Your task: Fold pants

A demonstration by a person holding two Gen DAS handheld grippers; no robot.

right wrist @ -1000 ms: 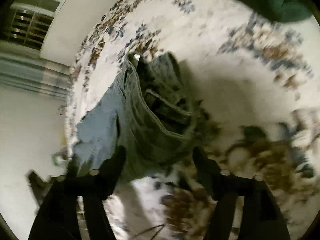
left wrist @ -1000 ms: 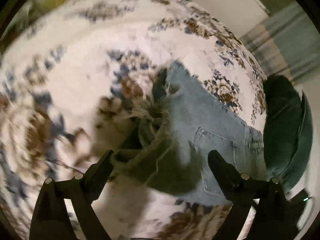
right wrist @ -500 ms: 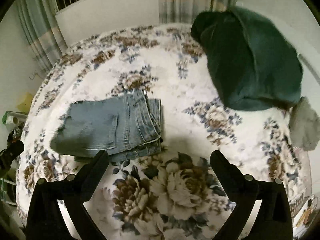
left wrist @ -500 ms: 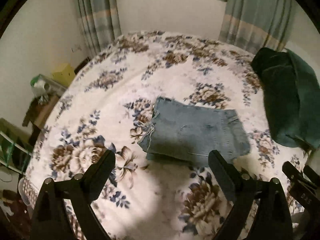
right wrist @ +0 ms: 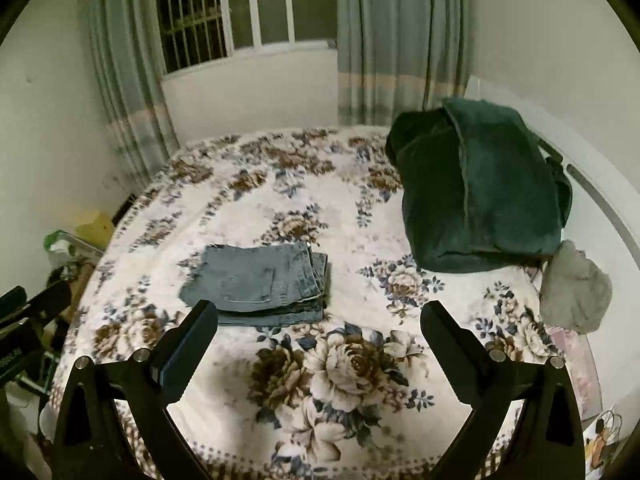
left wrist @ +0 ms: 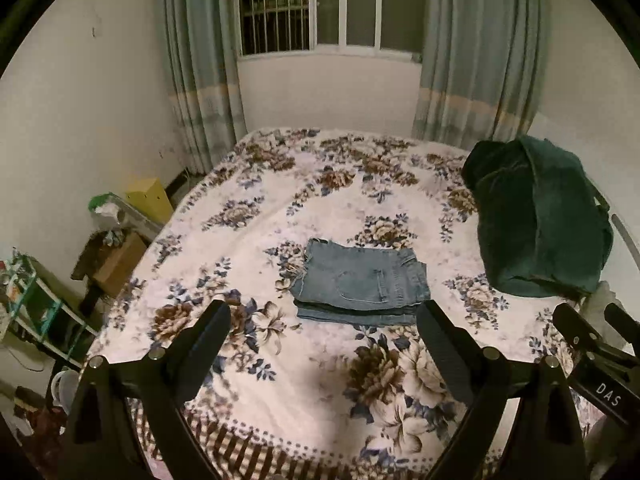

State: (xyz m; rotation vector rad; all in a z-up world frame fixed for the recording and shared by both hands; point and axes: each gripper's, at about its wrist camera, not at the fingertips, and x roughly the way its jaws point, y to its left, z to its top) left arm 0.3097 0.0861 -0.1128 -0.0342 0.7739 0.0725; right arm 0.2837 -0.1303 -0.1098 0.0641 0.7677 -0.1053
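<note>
The folded pants [left wrist: 360,282] at the centre of the frame are faded light-blue denim with paler stitching. They lie on a bedspread [left wrist: 332,368] that is white with brown and cream roses and blue-grey leaves. At the right sits a dark green bundle of cloth [left wrist: 536,216], and at the upper part hang pale grey-green curtains [left wrist: 476,48] crossed by a cream band.
</note>
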